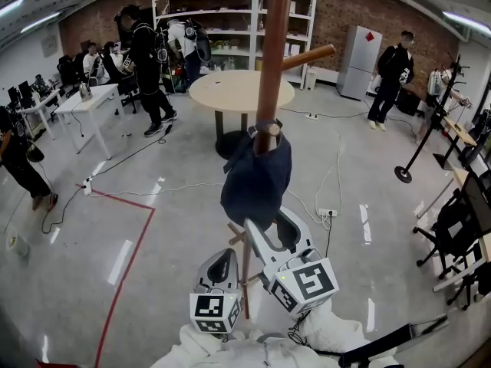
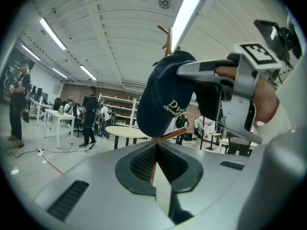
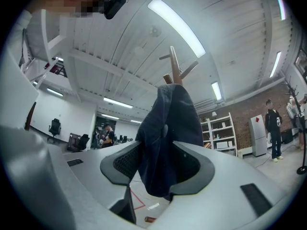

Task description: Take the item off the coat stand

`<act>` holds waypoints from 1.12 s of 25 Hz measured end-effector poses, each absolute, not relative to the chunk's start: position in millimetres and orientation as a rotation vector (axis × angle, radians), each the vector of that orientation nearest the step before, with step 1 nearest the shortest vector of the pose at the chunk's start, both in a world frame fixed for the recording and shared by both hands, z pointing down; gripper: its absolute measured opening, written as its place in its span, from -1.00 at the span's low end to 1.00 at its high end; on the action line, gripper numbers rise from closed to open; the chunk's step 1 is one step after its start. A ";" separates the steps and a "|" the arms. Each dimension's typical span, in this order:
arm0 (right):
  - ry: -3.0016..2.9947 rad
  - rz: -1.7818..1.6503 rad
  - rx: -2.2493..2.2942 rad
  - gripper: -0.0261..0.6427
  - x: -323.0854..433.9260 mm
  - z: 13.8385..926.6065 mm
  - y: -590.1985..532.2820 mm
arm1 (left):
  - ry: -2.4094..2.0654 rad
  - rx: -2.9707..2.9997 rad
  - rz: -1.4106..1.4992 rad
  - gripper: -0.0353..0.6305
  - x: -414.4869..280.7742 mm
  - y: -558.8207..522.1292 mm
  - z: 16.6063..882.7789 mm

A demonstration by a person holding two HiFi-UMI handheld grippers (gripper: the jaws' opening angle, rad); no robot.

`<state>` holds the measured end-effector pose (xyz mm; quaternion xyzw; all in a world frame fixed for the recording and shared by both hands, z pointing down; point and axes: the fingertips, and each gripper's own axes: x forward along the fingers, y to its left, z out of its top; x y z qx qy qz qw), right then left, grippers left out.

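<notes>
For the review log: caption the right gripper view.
A navy cap hanging on the coat stand sits between the right gripper's jaws.

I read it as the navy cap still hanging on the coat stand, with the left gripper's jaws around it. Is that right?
Not quite. It is the right gripper whose jaws stand around the navy cap, as the right gripper view shows. The cap does hang on the coat stand. The left gripper sits below the cap with its jaws together, off the fabric.
</notes>
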<state>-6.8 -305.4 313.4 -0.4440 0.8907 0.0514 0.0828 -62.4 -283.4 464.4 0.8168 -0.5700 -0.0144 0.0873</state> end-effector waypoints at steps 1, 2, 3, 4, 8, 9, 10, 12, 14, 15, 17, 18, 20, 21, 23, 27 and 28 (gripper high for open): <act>2.659 0.165 -1.325 -0.41 -6.5 312.9 -304.6 | -1.695 2.435 -0.042 -0.90 -61.8 -283.5 464.5; 2.658 0.176 -1.326 -0.53 -6.0 312.6 -303.9 | -1.693 2.436 -0.042 -0.90 -61.1 -283.8 464.9; 2.657 0.183 -1.327 -0.57 -5.5 312.6 -303.5 | -1.692 2.437 -0.041 -0.90 -60.4 -284.3 465.5; 2.656 0.187 -1.327 -0.59 -5.0 312.8 -303.7 | -1.690 2.439 -0.040 -0.90 -59.8 -285.0 466.0; 2.650 0.189 -1.328 -0.65 -3.8 312.9 -305.3 | -1.682 2.441 -0.038 -0.90 -58.0 -287.6 467.7; 2.647 0.191 -1.331 -0.67 -3.7 312.6 -305.4 | -1.680 2.441 -0.037 -0.90 -58.1 -287.7 468.2; 2.643 0.196 -1.334 -0.71 -3.8 312.2 -305.1 | -1.678 2.441 -0.036 -0.90 -58.5 -287.5 468.7; 2.636 0.209 -1.341 -0.81 -4.6 311.2 -304.1 | -1.678 2.440 -0.033 -0.90 -60.3 -286.9 470.1; 2.634 0.219 -1.337 -0.85 -5.8 310.3 -303.6 | -1.680 2.437 -0.031 -0.90 -62.2 -286.8 471.3; 2.634 0.221 -1.333 -0.86 -6.0 310.0 -303.6 | -1.682 2.436 -0.031 -0.90 -62.7 -286.9 471.5; 2.632 0.227 -1.334 -0.87 -5.5 309.8 -303.9 | -1.686 2.433 -0.031 -0.90 -63.7 -286.9 471.5; 2.630 0.232 -1.337 -0.87 -5.4 309.8 -304.1 | -1.688 2.432 -0.031 -0.90 -64.5 -286.8 471.5; 2.626 0.243 -1.339 -0.87 -6.1 309.3 -304.0 | -1.693 2.430 -0.031 -0.90 -67.1 -286.6 472.3; 2.625 0.251 -1.338 -0.87 -6.7 308.5 -303.4 | -1.696 2.428 -0.031 -0.90 -68.4 -286.6 472.5; 2.623 0.271 -1.332 -0.87 -7.5 305.4 -301.7 | -1.700 2.426 -0.033 -0.90 -69.8 -286.9 472.0; 2.618 0.311 -1.319 -0.87 -8.8 297.8 -299.6 | -1.699 2.428 -0.033 -0.90 -68.4 -289.6 470.6; 2.617 0.322 -1.316 -0.87 -8.9 296.4 -298.9 | -1.698 2.429 -0.033 -0.90 -67.5 -290.1 470.8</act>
